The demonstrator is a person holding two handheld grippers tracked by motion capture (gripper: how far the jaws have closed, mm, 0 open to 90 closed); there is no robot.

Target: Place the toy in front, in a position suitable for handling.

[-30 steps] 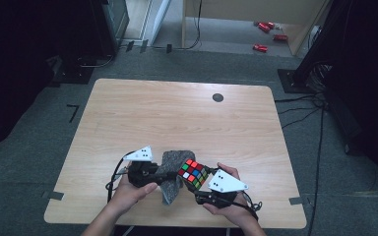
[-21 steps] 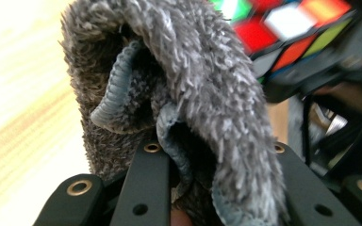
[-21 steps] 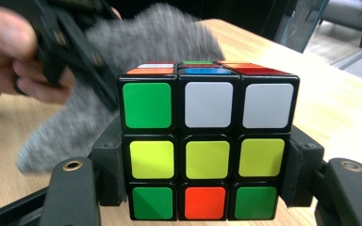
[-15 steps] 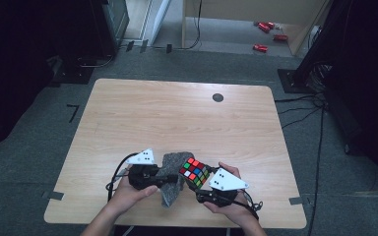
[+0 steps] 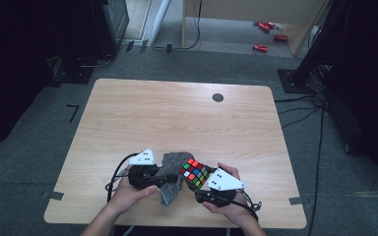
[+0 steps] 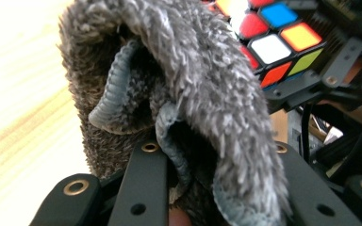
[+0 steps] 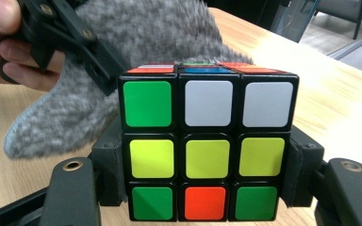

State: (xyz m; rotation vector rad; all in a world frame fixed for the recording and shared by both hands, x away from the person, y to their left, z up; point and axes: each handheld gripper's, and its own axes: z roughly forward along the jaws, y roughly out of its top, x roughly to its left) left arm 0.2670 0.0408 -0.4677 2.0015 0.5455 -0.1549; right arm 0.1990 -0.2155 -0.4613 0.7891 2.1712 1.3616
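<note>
A scrambled colour cube [image 5: 195, 172] [image 7: 207, 146] is clamped between the jaws of my right gripper [image 5: 203, 186] [image 7: 207, 188], held just above the table's near edge. A grey fluffy cloth [image 5: 170, 174] [image 6: 188, 99] hangs bunched from my left gripper [image 5: 158, 178] [image 6: 217, 179], which is shut on its folds. The cloth rests against the cube's left side, as the right gripper view shows behind the cube [image 7: 136, 52]. In the left gripper view the cube [image 6: 273, 42] sits just past the cloth, at the upper right.
The wooden table [image 5: 177, 118] has a small black round mark [image 5: 218, 97] near its far right. Black stands and cables sit on the grey floor around it, and several red items [image 5: 266, 29] lie on the floor beyond.
The cloth and left gripper have shifted slightly against the cube. The right gripper and cube have stayed put.
</note>
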